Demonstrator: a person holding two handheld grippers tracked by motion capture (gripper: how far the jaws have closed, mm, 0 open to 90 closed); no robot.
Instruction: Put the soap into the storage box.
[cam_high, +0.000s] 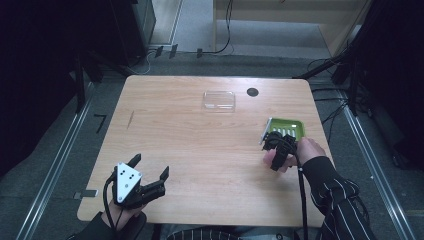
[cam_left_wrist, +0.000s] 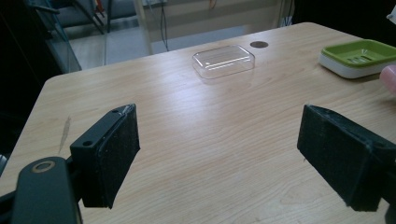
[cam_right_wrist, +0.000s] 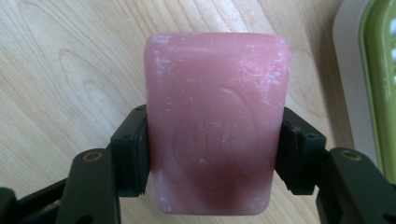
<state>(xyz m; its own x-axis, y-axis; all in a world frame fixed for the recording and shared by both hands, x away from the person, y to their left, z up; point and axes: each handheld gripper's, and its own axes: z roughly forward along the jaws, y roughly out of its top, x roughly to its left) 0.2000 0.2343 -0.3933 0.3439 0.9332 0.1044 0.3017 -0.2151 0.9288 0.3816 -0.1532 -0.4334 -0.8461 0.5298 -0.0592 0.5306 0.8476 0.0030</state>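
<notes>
At the table's near-left corner, the left gripper rests with jaws spread wide and nothing between them. Farther back sits a clear plastic lid. To the right, the right gripper clamps a pink soap bar by its long sides, just beside the green soap dish. Judging by this, pickup is done; placing the bar in the dish and covering it probably remain.

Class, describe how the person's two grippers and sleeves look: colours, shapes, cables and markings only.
Both grippers are black with two flat, blocky jaws. The left gripper carries a grey three-cornered plate dotted with small dark marks, and a black cable loops from it. The right gripper trails a black cable along a dark sleeve with thin white stripes.
</notes>
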